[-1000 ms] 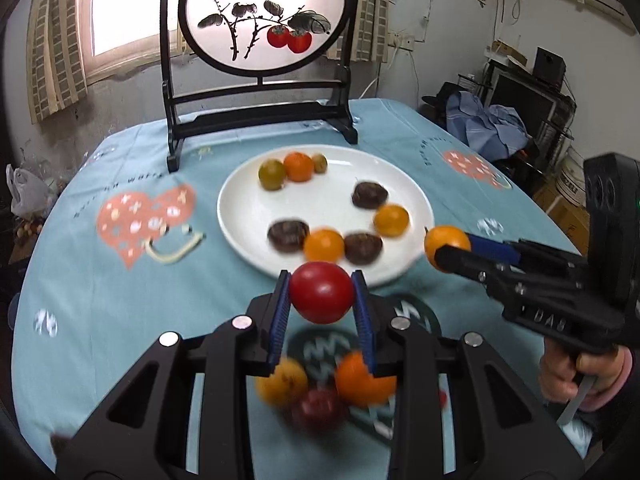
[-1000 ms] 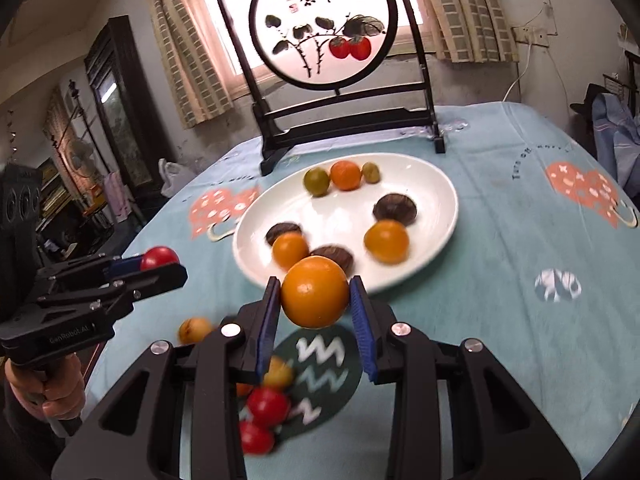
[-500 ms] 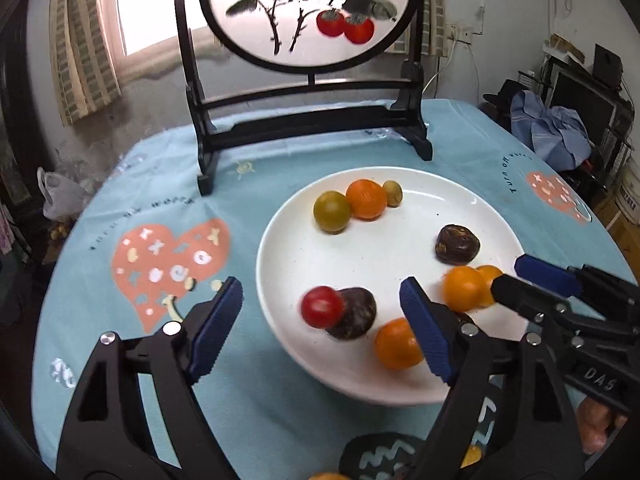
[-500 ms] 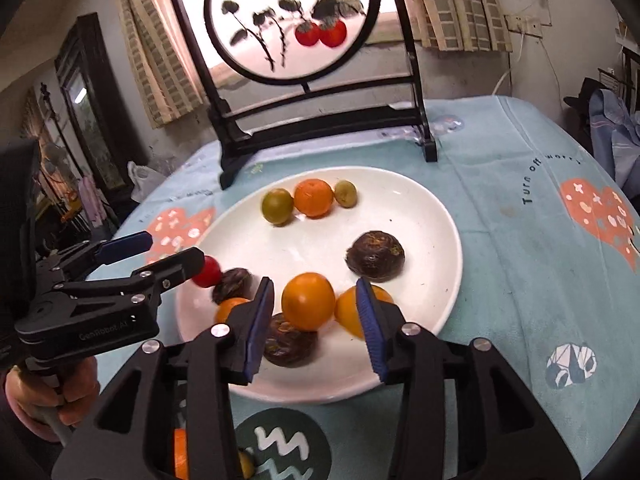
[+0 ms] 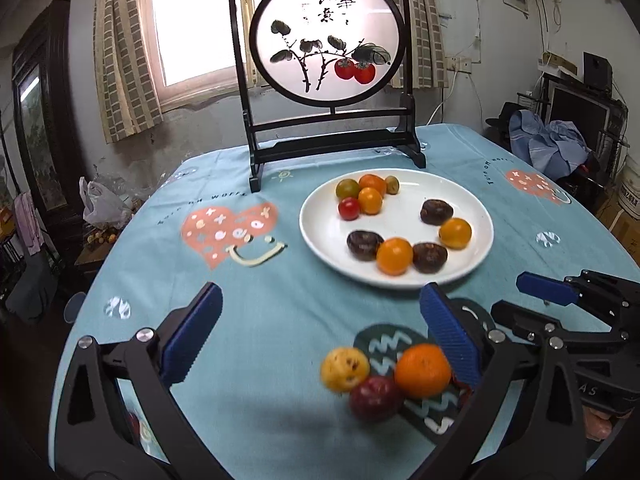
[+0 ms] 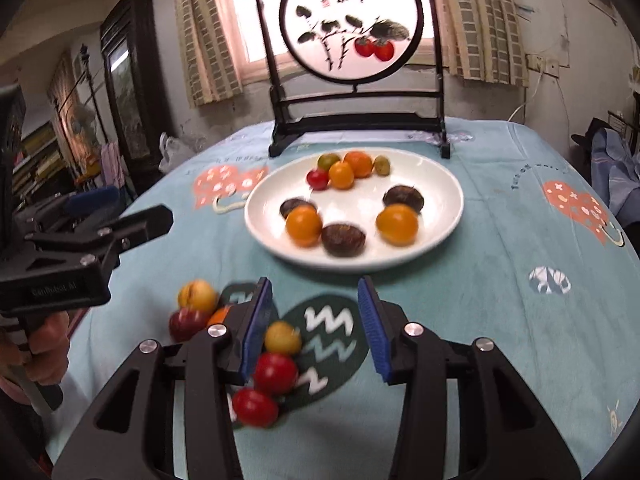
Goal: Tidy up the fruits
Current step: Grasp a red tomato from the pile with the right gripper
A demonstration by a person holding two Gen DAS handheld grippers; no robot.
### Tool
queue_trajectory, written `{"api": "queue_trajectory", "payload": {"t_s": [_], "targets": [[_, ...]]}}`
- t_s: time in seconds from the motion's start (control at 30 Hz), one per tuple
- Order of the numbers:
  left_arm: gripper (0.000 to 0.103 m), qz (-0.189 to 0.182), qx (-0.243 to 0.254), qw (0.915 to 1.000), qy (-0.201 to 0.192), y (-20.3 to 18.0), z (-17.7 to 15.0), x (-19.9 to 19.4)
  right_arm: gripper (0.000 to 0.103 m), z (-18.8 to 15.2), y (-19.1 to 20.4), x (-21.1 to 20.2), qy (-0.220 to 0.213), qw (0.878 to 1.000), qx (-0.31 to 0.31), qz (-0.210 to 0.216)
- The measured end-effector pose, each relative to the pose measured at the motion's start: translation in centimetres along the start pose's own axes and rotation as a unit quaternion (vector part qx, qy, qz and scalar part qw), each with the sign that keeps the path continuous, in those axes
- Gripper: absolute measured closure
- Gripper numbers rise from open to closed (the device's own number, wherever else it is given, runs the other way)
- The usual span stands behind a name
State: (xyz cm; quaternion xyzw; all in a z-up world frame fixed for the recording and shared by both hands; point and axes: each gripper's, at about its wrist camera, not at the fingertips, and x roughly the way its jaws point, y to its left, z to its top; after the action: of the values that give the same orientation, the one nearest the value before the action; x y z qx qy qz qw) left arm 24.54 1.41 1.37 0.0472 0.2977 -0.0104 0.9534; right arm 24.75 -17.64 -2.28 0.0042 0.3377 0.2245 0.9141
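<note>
A white plate [image 5: 320, 232] [image 6: 448, 216] on the blue tablecloth holds several fruits: a red tomato [image 5: 349, 208] [image 6: 317, 179] next to a small orange one [image 5: 370, 200], brown fruits and oranges. My left gripper [image 5: 320, 332] is open and empty, pulled back from the plate, above loose fruits: a yellow one [image 5: 345, 368], a dark red one [image 5: 375, 398] and an orange [image 5: 423, 370]. My right gripper [image 6: 314, 326] is open and empty near a yellow fruit [image 6: 282, 337] and two red tomatoes [image 6: 275, 373] [image 6: 255, 407].
A black-framed round painted screen [image 5: 326, 40] [image 6: 352, 24] stands behind the plate. The table edge lies to the left, with furniture and a plastic bag [image 5: 100, 202] beyond. Clothes [image 5: 548, 144] lie on furniture at the right.
Both grippers let go of their fruits on the plate, the red tomato and the orange, and drew back toward the near table edge over the loose fruits.
</note>
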Motion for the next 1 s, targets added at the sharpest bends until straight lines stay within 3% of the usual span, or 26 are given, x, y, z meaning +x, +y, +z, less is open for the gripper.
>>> {"api": "queue_trajectory", "payload": {"t_s": [0.13,0.23,0.6,1.0], "targets": [[0.002,0.042,-0.015,0.9986,0.027,1.4,-2.0,0.7,0.058,-2.0,2.1,-0.4,0.03,0.998,-0.05,-0.028],[0.002,0.053,-0.035,0.9974,0.032,2.5,-2.4,0.7,0.058,-3.1,3.3,-0.1,0.056,0.996,-0.074,-0.012],[0.002,0.051,-0.042,0.9967,0.046,2.7,-2.9,0.7,0.058,-4.1,3.8,0.8,0.106,0.991,-0.074,0.021],[0.002,0.056,-0.066,0.9946,0.058,3.8,-3.2,1.0,0.059,-4.5,3.9,1.7,0.119,0.99,-0.077,0.025]]}}
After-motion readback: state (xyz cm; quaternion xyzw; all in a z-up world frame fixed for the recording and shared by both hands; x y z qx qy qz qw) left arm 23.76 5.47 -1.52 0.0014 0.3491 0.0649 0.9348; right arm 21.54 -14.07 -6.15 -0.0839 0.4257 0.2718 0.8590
